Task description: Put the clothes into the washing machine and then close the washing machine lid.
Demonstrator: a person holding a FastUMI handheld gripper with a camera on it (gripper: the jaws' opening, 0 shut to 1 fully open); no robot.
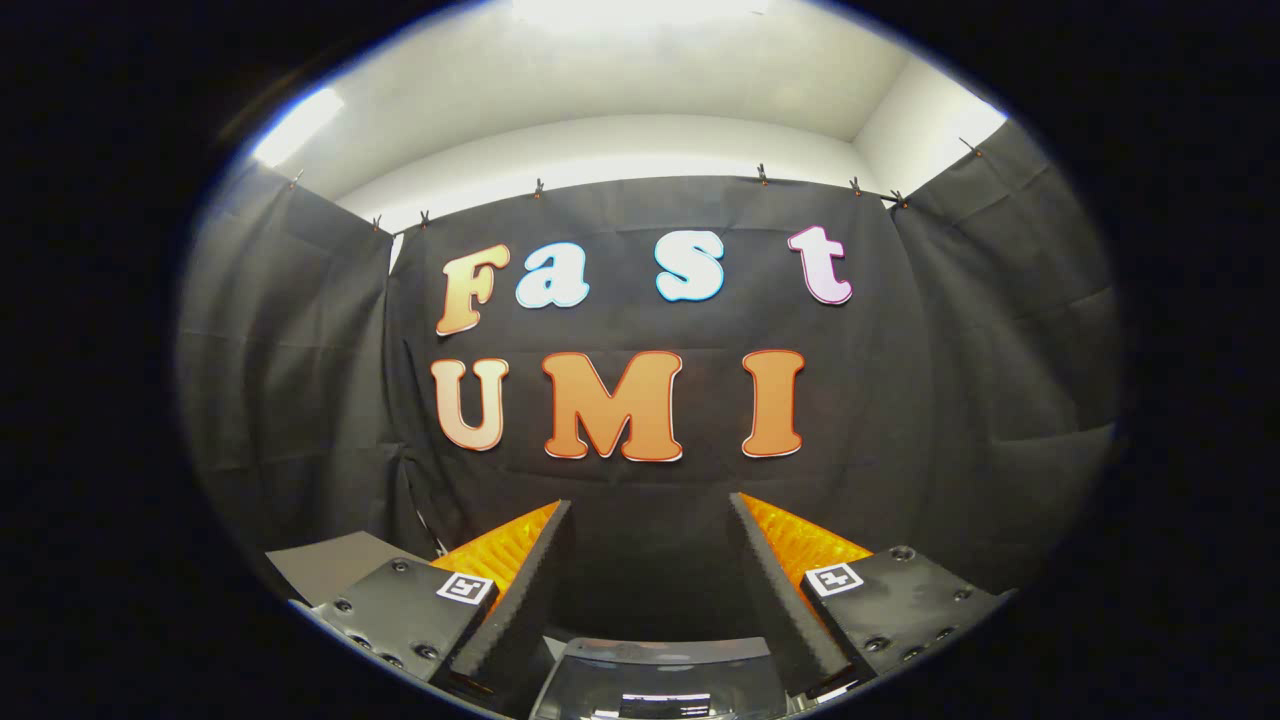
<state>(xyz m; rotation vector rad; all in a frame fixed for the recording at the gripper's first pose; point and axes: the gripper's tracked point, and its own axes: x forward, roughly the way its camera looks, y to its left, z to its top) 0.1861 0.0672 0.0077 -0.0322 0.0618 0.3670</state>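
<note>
Two fingers of the gripper (pixel 650 520) stand well apart, with nothing held between them, and point level at the booth's black cloth wall (pixel 650 480). Between the finger bases, low and close to the camera, sits a dark glossy curved top (pixel 665 670), probably the washing machine's lid or upper edge, though too little shows to be sure. To the left, just beside the left finger's mount, a pale flat surface (pixel 325 565) shows. Above the cloth, a white wall and ceiling (pixel 640 80) are brightly lit. Small clips (pixel 761 174) pin the cloth along its upper edge.
</note>
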